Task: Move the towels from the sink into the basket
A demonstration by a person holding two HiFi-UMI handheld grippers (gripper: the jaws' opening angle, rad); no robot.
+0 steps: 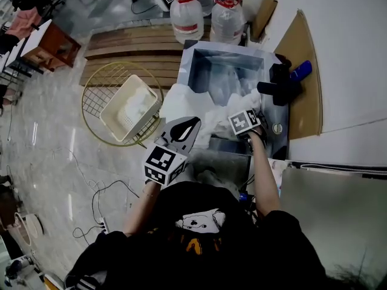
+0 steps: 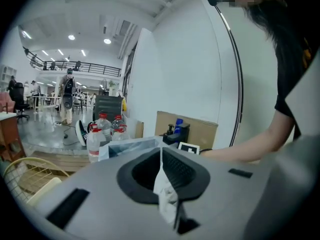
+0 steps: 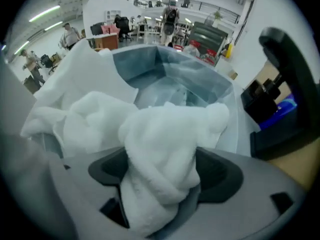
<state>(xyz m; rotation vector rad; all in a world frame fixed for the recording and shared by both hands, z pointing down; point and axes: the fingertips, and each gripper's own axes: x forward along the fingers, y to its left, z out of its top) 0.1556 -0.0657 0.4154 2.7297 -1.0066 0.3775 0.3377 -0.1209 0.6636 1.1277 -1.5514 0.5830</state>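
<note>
The steel sink (image 1: pixel 208 65) holds a heap of white towels (image 1: pixel 233 86). One white towel (image 1: pixel 184 101) hangs over the sink's left rim, and my left gripper (image 1: pixel 192 122) is shut on a thin fold of it (image 2: pixel 165 196). My right gripper (image 1: pixel 237 107) points steeply down at the sink's front. Its jaws stand wide, with a thick bunch of white towel (image 3: pixel 160 154) lying loosely between the dark pads (image 3: pixel 222 176). On the floor to the left stands the gold wire basket (image 1: pixel 92 89); a cream tub (image 1: pixel 115 116) in it holds a white towel (image 1: pixel 138 101).
Large water bottles (image 1: pixel 186 14) stand behind the sink. A black tap (image 1: pixel 279 83) and a blue bottle (image 1: pixel 300 70) sit at its right by a cardboard sheet (image 1: pixel 302 110). A wooden platform (image 1: pixel 130 44) lies behind the basket. Cables (image 1: pixel 97 198) trail on the floor.
</note>
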